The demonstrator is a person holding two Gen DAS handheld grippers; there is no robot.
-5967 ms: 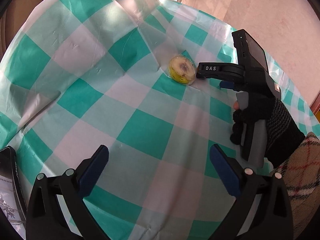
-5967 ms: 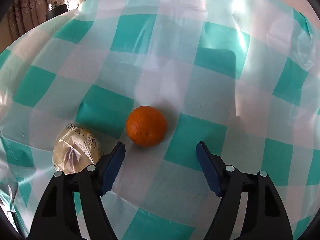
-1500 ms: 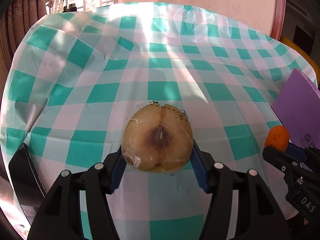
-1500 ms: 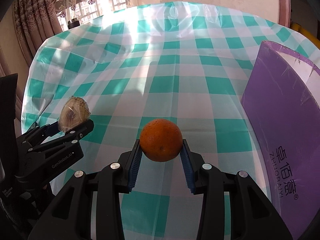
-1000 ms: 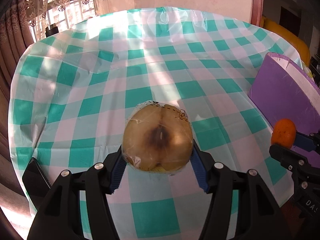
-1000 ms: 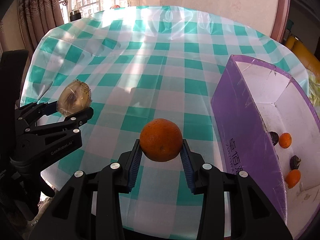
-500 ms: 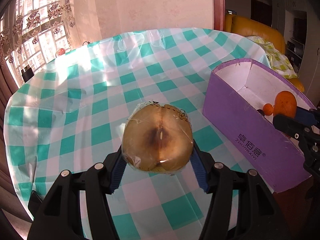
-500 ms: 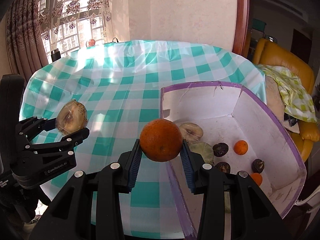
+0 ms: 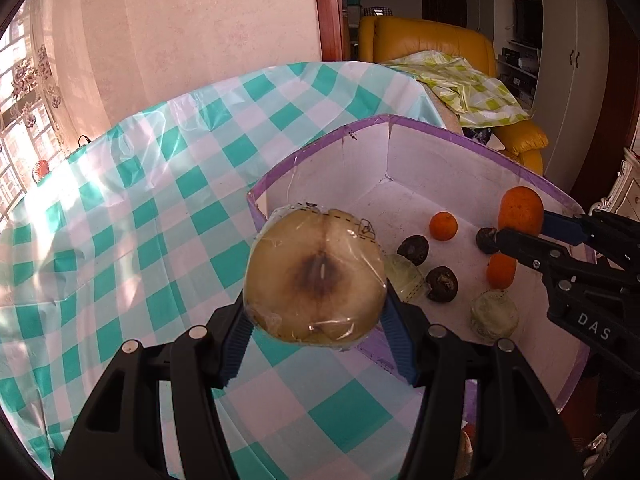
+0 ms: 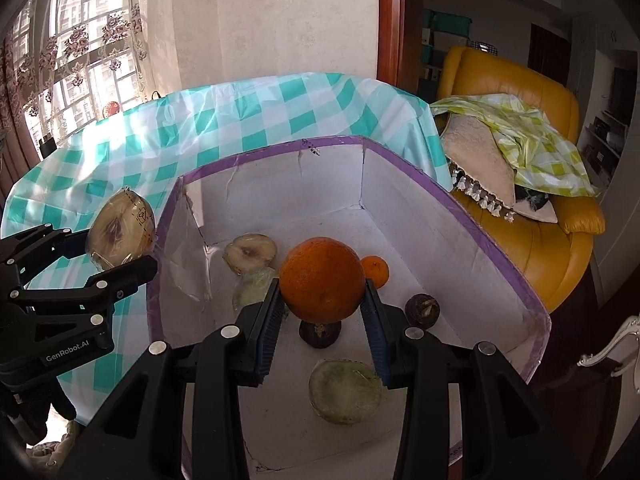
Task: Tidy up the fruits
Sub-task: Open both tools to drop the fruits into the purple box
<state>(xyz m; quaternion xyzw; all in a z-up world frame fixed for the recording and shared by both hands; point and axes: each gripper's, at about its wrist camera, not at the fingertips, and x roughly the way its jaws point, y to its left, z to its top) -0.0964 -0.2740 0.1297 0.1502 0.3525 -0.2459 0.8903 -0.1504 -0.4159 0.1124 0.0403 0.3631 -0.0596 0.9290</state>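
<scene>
Black plastic grippers with silver screws and ribbed blue fingers (image 10: pixel 269 320), lettered "GenRobot.AI" and "DAS".

Where I work: a home living room. Yellow leather armchair (image 10: pixel 532 184) with cushion (image 10: pixel 480 156) and throw; lace curtain (image 10: pixel 100 52) at the window; white cupboards (image 9: pixel 576 60); checked cloth (image 9: pixel 132 216) over my surface.

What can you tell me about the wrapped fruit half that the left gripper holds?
The wrapped fruit half is a pale yellow-brown cut fruit, round, with a dark brown core facing the camera. Clear plastic film with a printed dashed line covers it tightly. The left gripper clamps it between its blue pads at both sides. It hangs in the air over the near corner of the purple box, touching nothing else.
</scene>
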